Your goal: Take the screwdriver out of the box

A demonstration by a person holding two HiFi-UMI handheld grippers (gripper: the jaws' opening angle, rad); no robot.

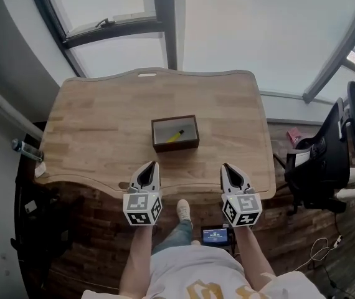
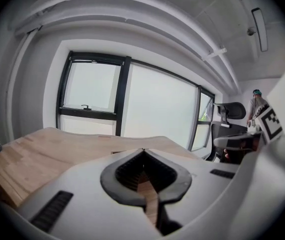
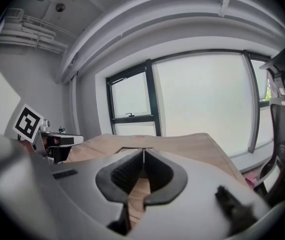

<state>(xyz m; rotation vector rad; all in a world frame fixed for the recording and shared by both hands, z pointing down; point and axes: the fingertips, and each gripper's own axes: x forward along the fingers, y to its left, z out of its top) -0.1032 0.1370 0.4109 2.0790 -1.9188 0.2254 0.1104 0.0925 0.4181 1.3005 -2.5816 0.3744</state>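
Lying slantwise inside the one dark brown box (image 1: 176, 146), the single screwdriver (image 1: 175, 134) looks slim and yellow. That box sits near the middle of the wooden surface (image 1: 96, 129). Two claws hover over the surface's near edge, the left claw (image 1: 154, 164) and the right claw (image 1: 225, 166), each closed tip to tip and holding nothing.

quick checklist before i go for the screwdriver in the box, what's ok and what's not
1. Screwdriver visible: ok, yellow, lying inside the box.
2. Box top open: ok, no lid on it.
3. Left gripper ready to grasp: not ok, jaws shut, empty.
4. Right gripper ready to grasp: not ok, jaws shut, empty.
5. Grippers at the box: not ok, both over the near edge of the table, short of it.
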